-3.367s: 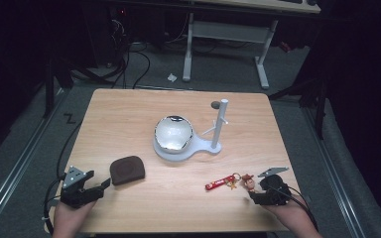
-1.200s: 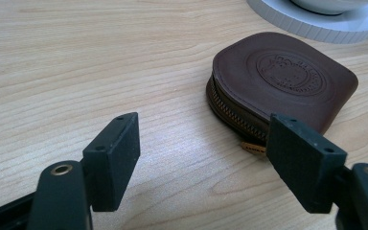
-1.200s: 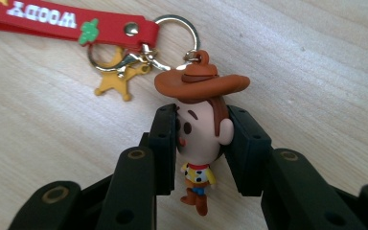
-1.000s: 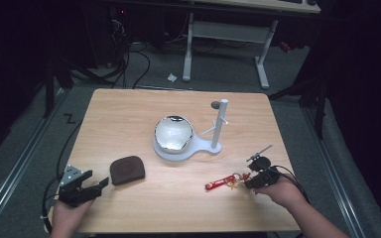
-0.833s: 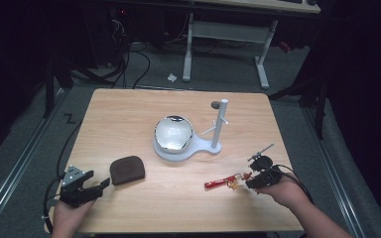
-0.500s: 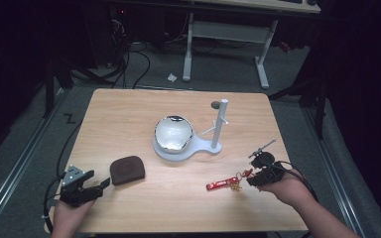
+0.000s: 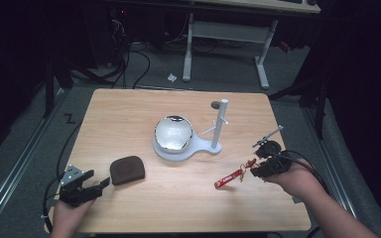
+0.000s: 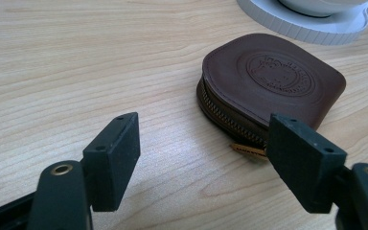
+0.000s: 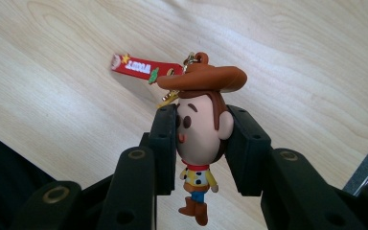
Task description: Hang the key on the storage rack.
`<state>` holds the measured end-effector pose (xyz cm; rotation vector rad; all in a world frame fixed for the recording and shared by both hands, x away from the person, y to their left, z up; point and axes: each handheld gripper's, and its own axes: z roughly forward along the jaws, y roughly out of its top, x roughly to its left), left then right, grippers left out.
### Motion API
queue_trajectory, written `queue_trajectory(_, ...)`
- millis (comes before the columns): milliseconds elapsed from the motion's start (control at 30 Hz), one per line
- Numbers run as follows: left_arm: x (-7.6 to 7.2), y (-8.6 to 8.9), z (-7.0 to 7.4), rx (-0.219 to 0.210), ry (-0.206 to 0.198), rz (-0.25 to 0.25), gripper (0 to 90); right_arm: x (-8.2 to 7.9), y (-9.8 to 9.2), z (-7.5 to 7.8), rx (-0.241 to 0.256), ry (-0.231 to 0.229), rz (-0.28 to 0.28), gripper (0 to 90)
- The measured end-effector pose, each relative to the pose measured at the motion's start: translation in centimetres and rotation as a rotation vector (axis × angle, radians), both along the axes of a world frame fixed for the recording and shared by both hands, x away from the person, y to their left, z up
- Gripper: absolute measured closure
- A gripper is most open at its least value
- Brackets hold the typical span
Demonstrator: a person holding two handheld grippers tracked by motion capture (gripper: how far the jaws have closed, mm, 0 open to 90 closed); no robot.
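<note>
Right gripper [image 9: 200, 143]: jaws closed on the head of the cowboy keychain figure [image 9: 199, 136], one pad on each cheek; hat above the pads, body and boots hanging below; red strap [image 9: 146, 67] trailing from the hat's ring onto the table [image 9: 316, 57]. In the high view the right gripper [image 7: 267, 166] sits at the table's right edge with the strap [image 7: 229, 177] lying toward the middle. Left gripper [image 8: 203, 151]: jaws wide apart, holding nothing, low over the wood just short of the brown zip pouch [image 8: 268, 81]; in the high view it rests at the near left corner [image 7: 82, 187], the pouch [image 7: 127, 169] just beside it.

Assessment: the step in hand appears to be lifting the keychain, probably toward the white stand [image 7: 217, 130] beside the mirrored dome [image 7: 173, 133]; the grip is on a rounded head, so slippage is possible; recommend steady pressure, a slow vertical lift until the strap clears the table, and no twisting; keep the ring uppermost if it is to go over the stand's peg.
</note>
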<state>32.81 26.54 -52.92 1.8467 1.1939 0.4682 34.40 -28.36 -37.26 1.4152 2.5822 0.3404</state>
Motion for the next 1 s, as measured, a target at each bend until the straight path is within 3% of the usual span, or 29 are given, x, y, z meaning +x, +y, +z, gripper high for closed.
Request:
queue_trajectory(167, 0.1, -0.1, -0.2, -0.007, 0.008, -0.002, 28.0, -0.1, 0.2, 1.2, 0.014, -0.012, 0.005, 66.9)
queue_trajectory(567, 0.0, -0.2, 0.0, -0.006, -0.005, -0.004, 28.1, 0.2, 0.5, 3.4, -0.009, -0.019, 0.024, 66.9)
queue_trajectory(1000, 0.0, -0.1, 0.0, -0.009, -0.004, -0.004, 28.1, 1.0, 1.2, 4.4, -0.018, 0.004, 0.048, 67.0)
